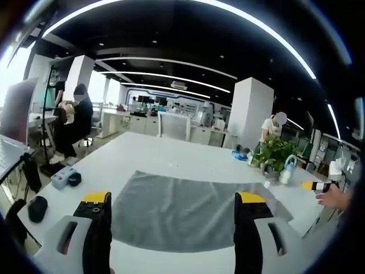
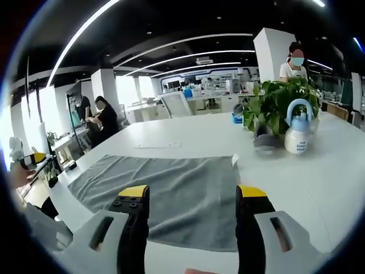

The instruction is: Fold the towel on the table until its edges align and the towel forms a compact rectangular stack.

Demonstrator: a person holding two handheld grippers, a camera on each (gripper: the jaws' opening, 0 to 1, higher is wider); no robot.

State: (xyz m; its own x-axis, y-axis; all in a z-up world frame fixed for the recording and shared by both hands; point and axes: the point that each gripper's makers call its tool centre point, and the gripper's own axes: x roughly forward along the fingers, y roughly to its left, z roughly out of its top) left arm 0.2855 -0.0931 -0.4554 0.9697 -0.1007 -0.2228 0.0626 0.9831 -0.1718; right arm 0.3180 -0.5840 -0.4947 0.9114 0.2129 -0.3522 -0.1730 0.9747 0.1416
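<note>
Evidently we are hovering both the left gripper (image 1: 173, 208) and right gripper (image 2: 193, 197), jaws apart, over the towel (image 1: 188, 208) lying flat mid-frame: 0 folds made.

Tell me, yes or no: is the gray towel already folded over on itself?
No. In the right gripper view the gray towel lies spread flat in a single layer on the white table, with no edge turned over.

The left gripper (image 1: 174, 211) has two black jaws capped with yellow tips, set in pale grey housings with dark oblong slots. The right gripper (image 2: 193, 208) is built alike: black jaws, yellow tips, grey slotted housings, small screws near the tips.
</note>
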